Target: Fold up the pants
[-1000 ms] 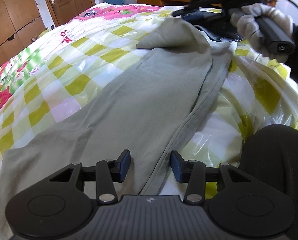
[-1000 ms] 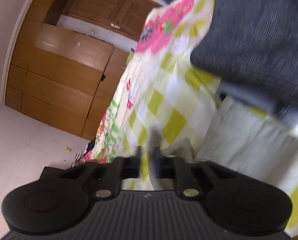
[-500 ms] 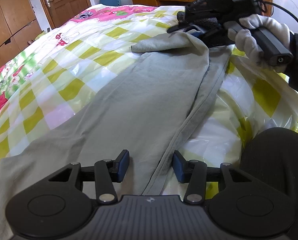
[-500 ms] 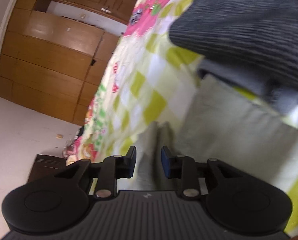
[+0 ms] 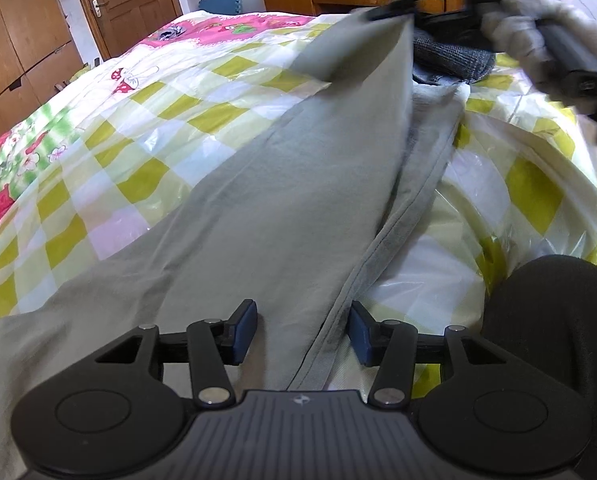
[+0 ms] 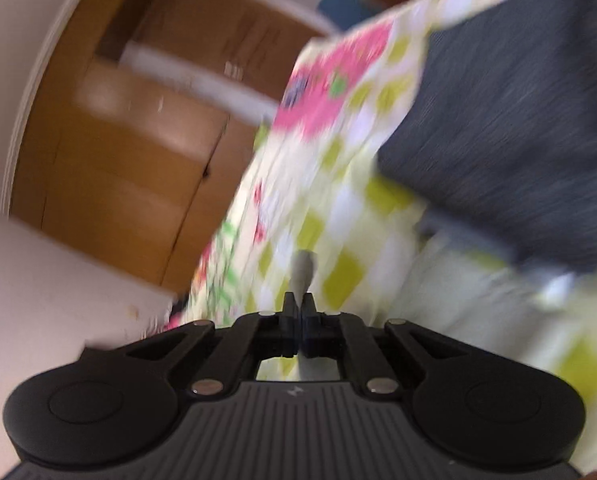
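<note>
Since a second ago the right claw (image 6: pixel 298 312) has closed on a corner of the grey pants (image 5: pixel 282 216) and lifted it, so the far leg end now stands up as a taut sheet at 1 o'clock in the left wrist view, where before it lay slack on the bed (image 5: pixel 146 132). Its pads are pressed together with a thin strip of grey cloth pinched between them; that view is badly blurred. A gloved hand (image 5: pixel 538 36) carries this claw at 2 o'clock.

Nearer, the left claw (image 5: pixel 300 332) hovers low over the pants with its jaws spread, which have just been widening. A seamed pant edge runs up between the pads, touching neither that I can tell. From there the pants lie flat toward 11 o'clock, one leg folded over the other.

Open checked bedcover spreads wide from 9 to 11 o'clock. Dark folded clothes (image 5: pixel 450 60) sit at 1 o'clock, just beyond the raised corner.
</note>
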Demonstrator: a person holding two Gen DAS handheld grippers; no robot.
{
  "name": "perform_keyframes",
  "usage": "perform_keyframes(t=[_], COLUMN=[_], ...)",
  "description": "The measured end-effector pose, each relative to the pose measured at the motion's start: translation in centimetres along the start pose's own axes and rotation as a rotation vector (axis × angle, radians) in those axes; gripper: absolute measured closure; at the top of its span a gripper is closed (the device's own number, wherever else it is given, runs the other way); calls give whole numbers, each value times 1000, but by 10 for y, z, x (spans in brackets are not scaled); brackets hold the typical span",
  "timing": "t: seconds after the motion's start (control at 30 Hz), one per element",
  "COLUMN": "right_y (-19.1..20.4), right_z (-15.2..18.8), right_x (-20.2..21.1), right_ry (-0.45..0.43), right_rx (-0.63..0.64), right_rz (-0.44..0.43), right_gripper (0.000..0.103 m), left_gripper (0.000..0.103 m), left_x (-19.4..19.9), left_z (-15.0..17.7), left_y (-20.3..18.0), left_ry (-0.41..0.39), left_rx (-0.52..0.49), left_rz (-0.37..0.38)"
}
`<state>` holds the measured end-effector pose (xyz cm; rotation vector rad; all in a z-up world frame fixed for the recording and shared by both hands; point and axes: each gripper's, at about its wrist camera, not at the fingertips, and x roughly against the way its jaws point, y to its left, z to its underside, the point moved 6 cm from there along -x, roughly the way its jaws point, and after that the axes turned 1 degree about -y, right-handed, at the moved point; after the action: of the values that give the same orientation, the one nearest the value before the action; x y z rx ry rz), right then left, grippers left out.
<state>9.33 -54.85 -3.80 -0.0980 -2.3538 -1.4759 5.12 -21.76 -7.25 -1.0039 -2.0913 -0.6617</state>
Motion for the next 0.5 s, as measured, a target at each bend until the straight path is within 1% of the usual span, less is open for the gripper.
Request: perform_keyframes(t=[0.07, 0.13, 0.23, 0.3, 0.33, 0.43, 0.5], right_y=[-17, -35, -56, -63, -65, -70, -71], right_z=[-4, -2, 8, 14, 17, 17, 12], right_x=[22, 35, 40, 39, 38, 28, 23], right_ry=[-35, -43, -32, -26, -23, 4, 1], right_rx=[-19, -30, -75, -88, -104, -149, -133], right_rz=[49, 117, 154, 162, 156, 138, 157], right_gripper=[99, 99, 99, 99, 94, 93, 91], left_gripper=[41, 41, 41, 41, 41, 41, 41], left_x=[0, -1, 0, 1, 1, 0, 0], left_z=[-1, -1, -2, -2, -2, -2, -3], left_y=[0, -1, -2, -3, -4, -5, -5], left_ry=[-1, 1, 3, 5, 6, 9, 8], left_rx=[-1, -1, -8, -17, -20, -28, -30], left_rz=[0, -2, -11, -15, -16, -18, -19])
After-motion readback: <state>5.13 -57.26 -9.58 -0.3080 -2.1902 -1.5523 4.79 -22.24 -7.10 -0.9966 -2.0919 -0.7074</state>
